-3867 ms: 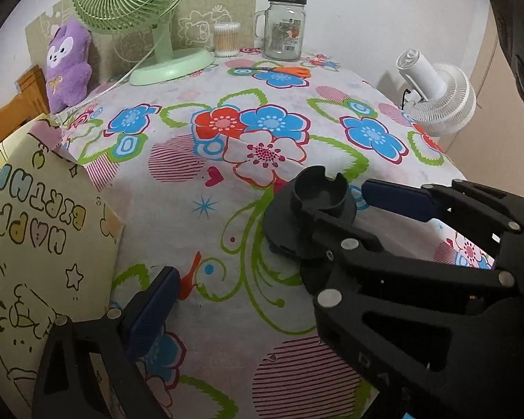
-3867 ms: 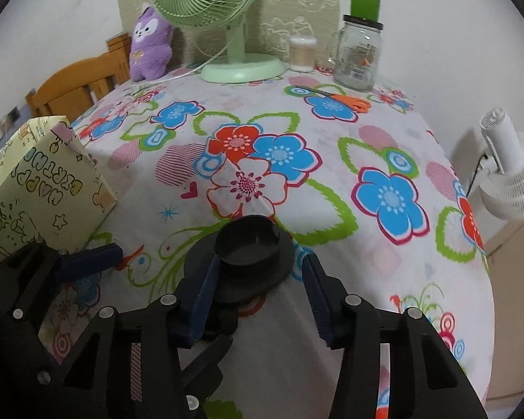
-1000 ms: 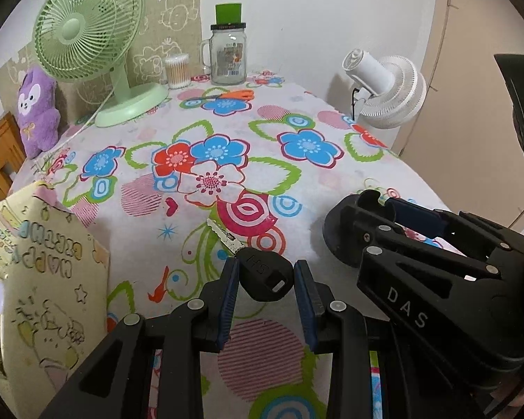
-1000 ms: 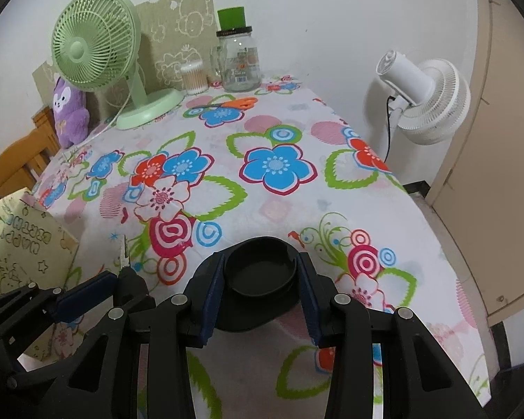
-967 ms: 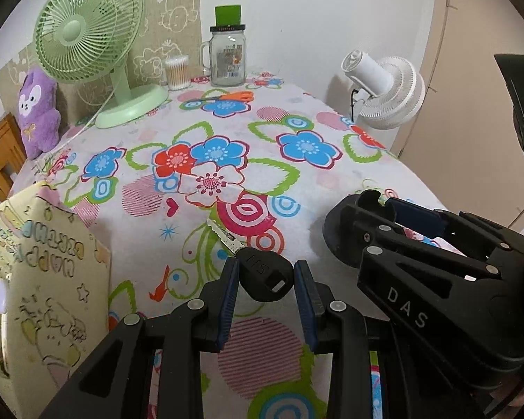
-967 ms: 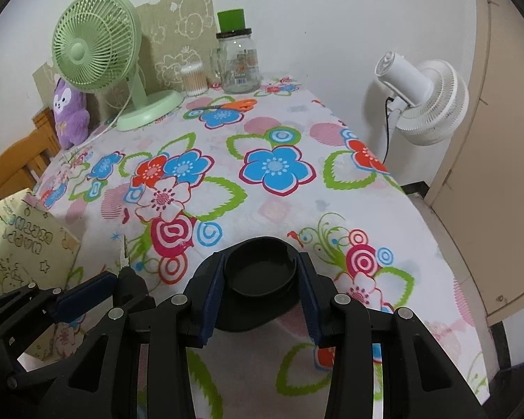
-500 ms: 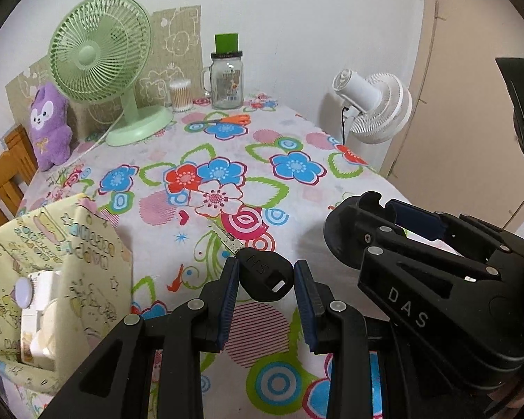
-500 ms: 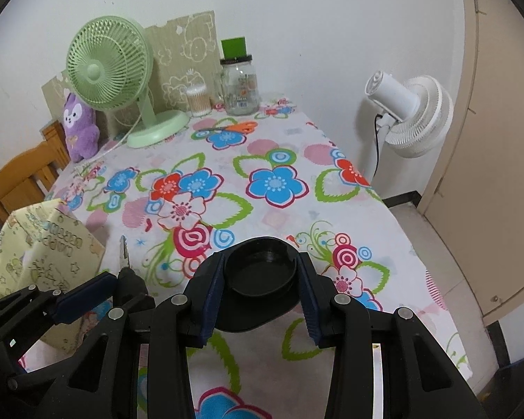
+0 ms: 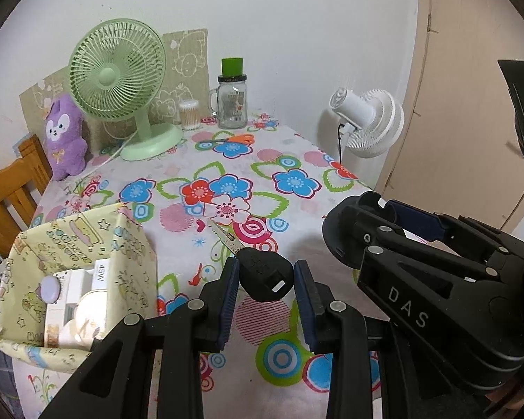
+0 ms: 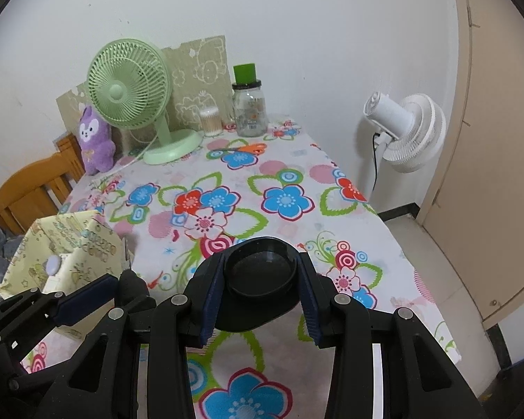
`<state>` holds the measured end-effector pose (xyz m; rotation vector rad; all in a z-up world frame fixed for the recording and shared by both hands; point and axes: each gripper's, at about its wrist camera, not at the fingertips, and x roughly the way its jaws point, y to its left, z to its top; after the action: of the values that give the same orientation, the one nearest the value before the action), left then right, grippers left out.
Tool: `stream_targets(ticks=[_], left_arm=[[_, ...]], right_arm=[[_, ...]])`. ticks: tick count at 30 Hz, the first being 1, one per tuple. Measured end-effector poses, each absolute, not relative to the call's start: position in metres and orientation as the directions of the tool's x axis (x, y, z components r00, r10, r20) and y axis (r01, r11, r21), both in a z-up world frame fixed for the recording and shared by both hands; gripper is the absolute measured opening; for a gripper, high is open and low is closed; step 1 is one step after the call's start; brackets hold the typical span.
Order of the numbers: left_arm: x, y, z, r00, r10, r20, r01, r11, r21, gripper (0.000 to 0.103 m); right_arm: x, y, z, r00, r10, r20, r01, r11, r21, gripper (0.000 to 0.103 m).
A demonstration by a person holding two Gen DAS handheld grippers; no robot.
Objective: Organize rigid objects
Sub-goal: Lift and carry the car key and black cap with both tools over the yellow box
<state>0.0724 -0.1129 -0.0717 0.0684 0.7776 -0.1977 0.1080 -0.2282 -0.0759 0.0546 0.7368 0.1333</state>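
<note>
Each camera sits just behind its own claw and looks forward and down over the surface (image 9: 297, 160) toward the far wall. The left view sits to the left of the right one. Both see the green fan (image 9: 117, 70), the jar (image 10: 249, 110) and the white fan (image 10: 407, 129).

The tablecloth (image 9: 297, 160) is white with blue, red and pink flowers and green leaves. The near-left gift box (image 9: 132, 255) is pale yellow with cartoon drawings. At the far end stand a pale green fan (image 9: 117, 70), a purple plush toy (image 9: 64, 136) and a green-capped clear jar (image 9: 232, 99). The key (image 9: 265, 274) has a black head.
</note>
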Motion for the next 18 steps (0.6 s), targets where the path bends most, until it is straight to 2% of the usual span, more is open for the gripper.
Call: stream_targets(ticks=[18], left_arm=[[0.039, -0.095, -0.039, 0.734, -0.162, -0.659, 0.208, 0.978, -0.007, 0.032]], right_arm=[[0.072, -0.212, -0.038, 0.769, 0.137, -0.624, -0.102, 0.991, 0.091, 0.043]])
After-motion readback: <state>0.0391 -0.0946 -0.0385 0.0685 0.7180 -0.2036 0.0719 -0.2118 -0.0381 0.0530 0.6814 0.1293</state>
